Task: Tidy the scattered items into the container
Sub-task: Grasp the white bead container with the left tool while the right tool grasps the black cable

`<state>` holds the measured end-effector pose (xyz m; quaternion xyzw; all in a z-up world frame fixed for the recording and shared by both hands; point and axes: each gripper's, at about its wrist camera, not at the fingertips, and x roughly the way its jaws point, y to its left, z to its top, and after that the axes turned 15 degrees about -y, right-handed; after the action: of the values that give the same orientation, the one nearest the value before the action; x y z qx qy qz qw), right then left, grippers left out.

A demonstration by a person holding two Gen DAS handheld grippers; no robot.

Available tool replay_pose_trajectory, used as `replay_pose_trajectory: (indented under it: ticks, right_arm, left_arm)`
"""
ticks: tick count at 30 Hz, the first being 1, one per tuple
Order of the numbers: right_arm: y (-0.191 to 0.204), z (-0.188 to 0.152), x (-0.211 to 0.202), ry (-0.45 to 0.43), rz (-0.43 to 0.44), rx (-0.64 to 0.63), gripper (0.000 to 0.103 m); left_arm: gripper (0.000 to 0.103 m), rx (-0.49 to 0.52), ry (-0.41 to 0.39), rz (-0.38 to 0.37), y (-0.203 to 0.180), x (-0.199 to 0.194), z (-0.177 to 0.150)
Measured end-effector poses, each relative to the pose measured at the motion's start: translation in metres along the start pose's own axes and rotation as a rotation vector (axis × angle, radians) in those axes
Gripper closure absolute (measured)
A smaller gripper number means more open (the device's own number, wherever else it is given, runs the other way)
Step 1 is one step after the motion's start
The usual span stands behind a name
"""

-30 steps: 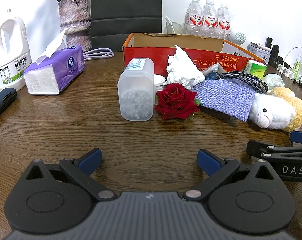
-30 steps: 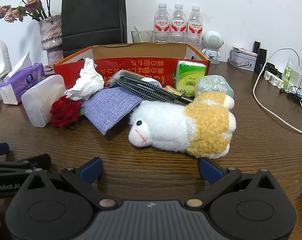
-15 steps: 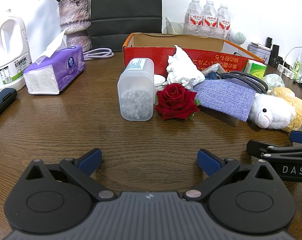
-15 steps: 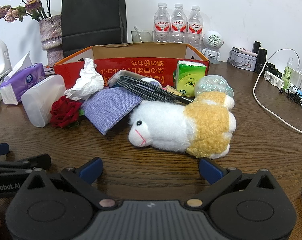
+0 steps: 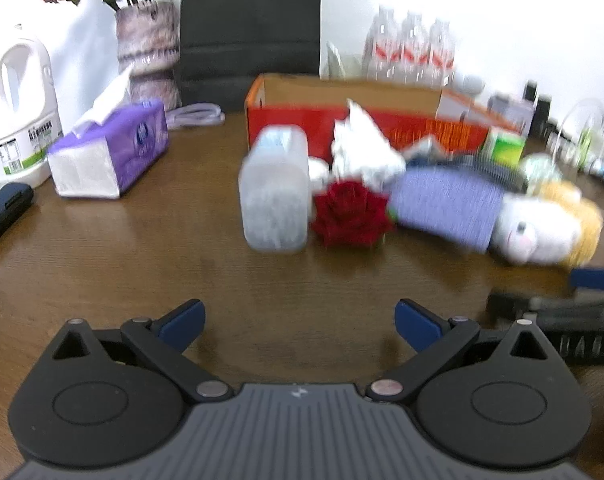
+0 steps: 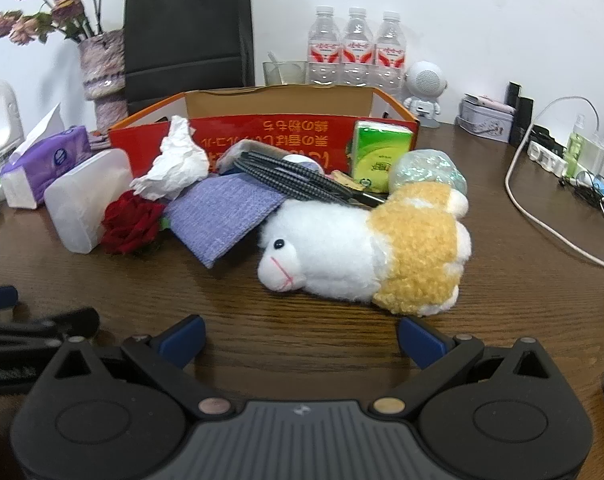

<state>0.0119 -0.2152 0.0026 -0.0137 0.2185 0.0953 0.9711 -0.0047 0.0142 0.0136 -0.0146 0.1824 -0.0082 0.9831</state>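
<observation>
1. Two grippers, both with jaws spread wide and holding nothing: left gripper (image 5: 298,318) and right gripper (image 6: 300,338), each low over the wooden bench (image 6: 302,304).
2. Plush sheep (image 6: 366,248): lying on its side straight ahead of the right gripper, near its fingertips, face toward the gripper.
3. Translucent plastic box (image 5: 276,196): ahead of the left gripper, well apart from it, standing on end.
4. Red rose (image 5: 352,216): just right of the plastic box, touching it.
5. Purple cloth (image 6: 222,214): beyond the rose, between it and the sheep; a braided cable (image 6: 302,178) lies across its far edge.
6. Crumpled white tissue (image 6: 178,162): behind the rose, against the carton.
7. Green tissue pack (image 6: 382,152): upright against the carton, beyond the sheep.
8. Red cardboard carton (image 6: 302,136): open-topped, farthest from both grippers, behind the scattered items.
</observation>
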Motion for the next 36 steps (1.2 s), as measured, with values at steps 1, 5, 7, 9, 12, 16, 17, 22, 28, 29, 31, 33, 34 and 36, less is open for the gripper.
replay_pose_trajectory:
  ticks: [1,5,7,9,12,16,17,22,28,29,31,33,34,36]
  right_arm:
    - [-0.002,0.001,-0.001,0.008,0.033,-0.022,0.0]
    - [-0.014,0.006,-0.01,0.014,0.038,-0.016,0.001]
    - [-0.016,0.013,-0.021,-0.048,0.066,-0.052,0.002]
    - [-0.017,0.021,-0.027,-0.117,0.069,-0.071,0.002]
    - [-0.018,0.037,-0.022,-0.205,0.092,-0.111,0.006]
    - [-0.016,0.061,0.009,-0.226,0.197,-0.152,0.038]
    - [-0.012,0.065,0.018,-0.222,0.21,-0.173,0.046]
    - [0.004,0.066,0.046,-0.16,0.226,-0.223,0.081]
    - [-0.006,0.082,-0.006,-0.276,0.261,-0.14,0.091]
    - [-0.008,0.084,-0.016,-0.296,0.271,-0.124,0.091]
    - [-0.014,0.089,-0.04,-0.333,0.313,-0.06,0.092]
    - [-0.026,0.09,-0.063,-0.364,0.372,0.047,0.092]
    - [-0.034,0.089,-0.074,-0.375,0.409,0.116,0.092]
    - [-0.049,0.083,-0.09,-0.39,0.505,0.248,0.092]
  left_arm:
    - [0.0,-0.009,-0.028,-0.006,0.004,-0.001,0.007]
    - [0.0,-0.006,-0.102,-0.001,0.015,0.017,0.04]
    - [0.0,0.019,-0.115,-0.008,0.014,0.037,0.051]
    - [0.008,0.035,-0.093,0.001,0.013,0.058,0.057]
    - [0.031,0.014,-0.057,-0.002,0.017,0.074,0.058]
    - [0.06,-0.06,-0.024,-0.037,0.028,0.077,0.051]
    - [0.06,-0.056,-0.027,-0.027,0.029,0.074,0.051]
    - [0.06,-0.046,-0.095,-0.004,0.029,0.049,0.059]
    - [0.06,-0.038,-0.198,0.007,0.021,0.006,0.074]
    - [0.06,-0.039,-0.215,0.005,0.019,-0.003,0.075]
    - [0.06,-0.048,-0.237,-0.002,0.015,-0.021,0.075]
    - [0.06,-0.049,-0.24,-0.013,0.011,-0.036,0.07]
    - [0.06,-0.046,-0.232,-0.02,0.009,-0.041,0.064]
    - [0.06,-0.045,-0.21,-0.029,0.003,-0.051,0.052]
